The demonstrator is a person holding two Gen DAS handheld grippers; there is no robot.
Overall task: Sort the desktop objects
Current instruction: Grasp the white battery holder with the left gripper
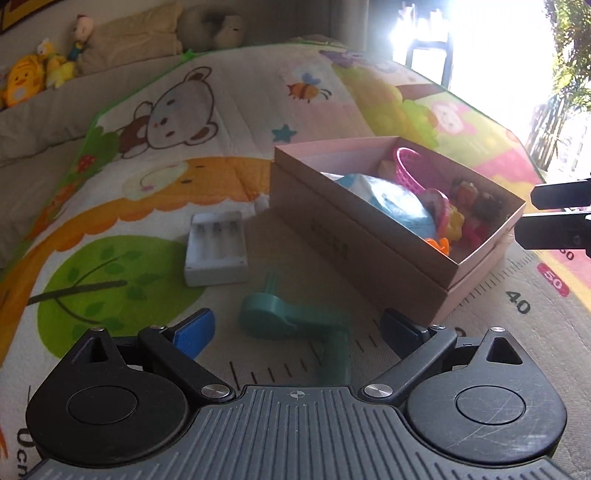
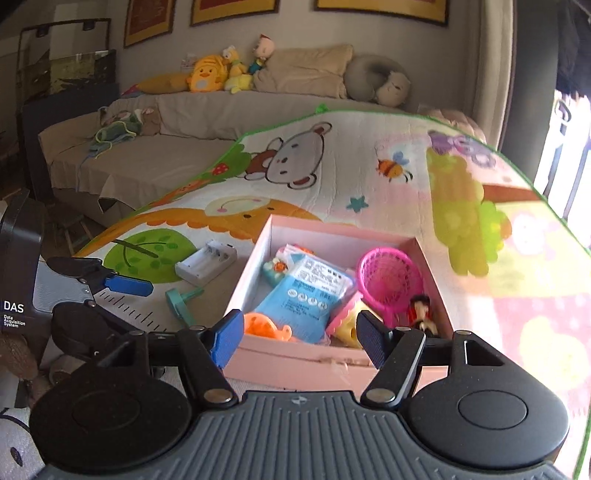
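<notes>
Sitting on a cartoon play mat (image 2: 332, 177), near its printed ruler edge: an open pink box (image 2: 288, 356), already filled with a blue packet (image 2: 306, 295), a pink mesh basket (image 2: 391, 280), an orange toy (image 2: 264, 326), a yellow piece (image 2: 351, 325) and a small dark-haired figure (image 2: 419, 308). Left outside the box, on the mat just beside its left wall: a white battery charger (image 1: 216, 251) with empty slots, and nearer to the camera a teal plastic tool (image 1: 288, 317), lying flat and a little blurred. Hovering low over the teal tool, the left gripper (image 1: 297, 328), with blue-padded fingers (image 1: 195, 328) spread wide on both sides of it, touching nothing. Seen also from the right wrist view at the far left, one blue finger (image 2: 129, 286) stretching over the ruler marks, close to the tool but apart from it. Poised above the near wall of the box, the right gripper (image 2: 303, 336), fingers about half apart, nothing between them, contents of the box showing through the gap. Visible from the left wrist view only as black parts at the right edge, beside the box's corner. Further behind, a beige sofa (image 2: 184, 122) carrying plush toys (image 2: 207, 74), a cushion (image 2: 306, 70) and a grey neck pillow (image 2: 380, 79); framed pictures (image 2: 232, 9) on the wall above; strong daylight from a window (image 1: 480, 48) at the right.
</notes>
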